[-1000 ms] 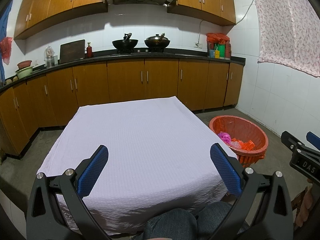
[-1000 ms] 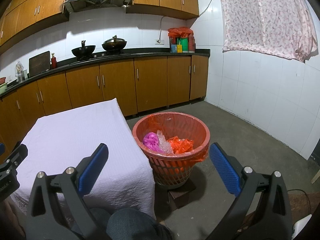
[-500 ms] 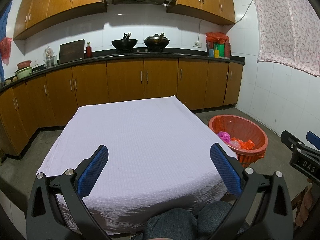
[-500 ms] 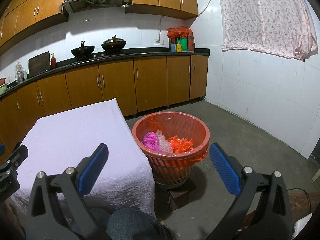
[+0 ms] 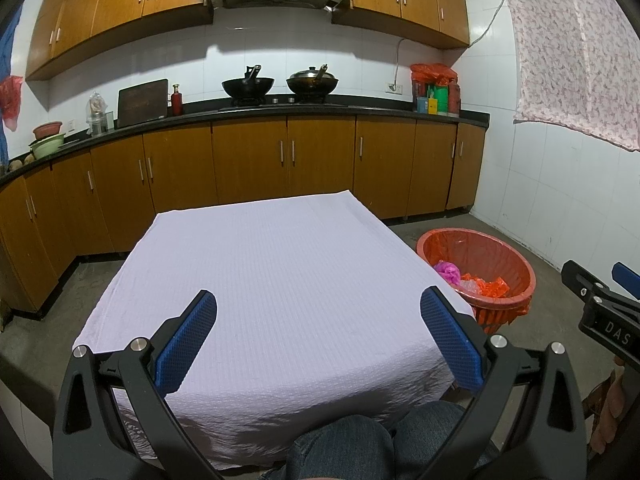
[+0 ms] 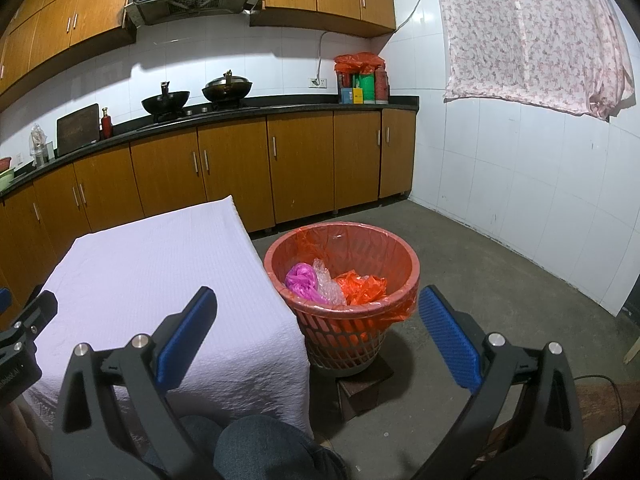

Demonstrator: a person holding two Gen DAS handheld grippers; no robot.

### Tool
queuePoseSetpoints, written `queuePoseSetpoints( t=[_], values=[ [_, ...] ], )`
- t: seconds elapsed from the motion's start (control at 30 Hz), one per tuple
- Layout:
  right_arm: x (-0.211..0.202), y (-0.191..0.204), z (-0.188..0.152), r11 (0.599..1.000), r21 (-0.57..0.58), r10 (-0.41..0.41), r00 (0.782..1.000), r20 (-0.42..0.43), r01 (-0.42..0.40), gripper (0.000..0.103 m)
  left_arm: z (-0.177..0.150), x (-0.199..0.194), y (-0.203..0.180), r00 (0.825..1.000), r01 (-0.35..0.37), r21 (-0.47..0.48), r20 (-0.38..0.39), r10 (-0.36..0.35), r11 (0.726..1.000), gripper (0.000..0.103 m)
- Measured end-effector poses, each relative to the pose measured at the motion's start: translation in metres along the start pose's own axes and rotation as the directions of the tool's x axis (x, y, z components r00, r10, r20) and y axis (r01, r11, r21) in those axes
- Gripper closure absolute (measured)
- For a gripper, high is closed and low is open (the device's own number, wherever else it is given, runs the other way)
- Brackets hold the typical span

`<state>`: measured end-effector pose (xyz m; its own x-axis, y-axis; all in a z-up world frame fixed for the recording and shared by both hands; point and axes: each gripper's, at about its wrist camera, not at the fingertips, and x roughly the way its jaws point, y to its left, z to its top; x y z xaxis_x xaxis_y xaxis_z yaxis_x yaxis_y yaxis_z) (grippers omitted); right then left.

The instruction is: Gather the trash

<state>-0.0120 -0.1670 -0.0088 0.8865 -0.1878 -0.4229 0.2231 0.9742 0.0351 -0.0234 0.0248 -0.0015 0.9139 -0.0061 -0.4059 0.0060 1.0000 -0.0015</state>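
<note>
- A table [image 5: 280,280] draped in a pale cloth is seen bare of litter; the collecting step is judged finished or nearly so.
- A red lined basket [image 6: 400,248] stands just beside the table's right edge, holding the trash: a pink bag [image 6: 301,277], clear wrap and orange plastic [image 6: 362,288].
- The left gripper [image 5: 318,336] and right gripper [image 6: 316,330] are held wide apart, gripping nothing.
- Any next move is thought to call for finding stray litter; the floor behind the table is hidden.
</note>
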Motion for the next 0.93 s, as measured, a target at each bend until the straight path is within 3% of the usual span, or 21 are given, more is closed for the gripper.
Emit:
queuePoseSetpoints(
  t=[0.93],
  values=[
    [-0.0005,0.002,-0.0064,1.0,0.007,0.0,1.0,-0.004,0.0,0.004,0.0,0.0011,-0.001,1.0,0.002,0.004,-0.001,-0.002,1.0,0.002]
  ],
)
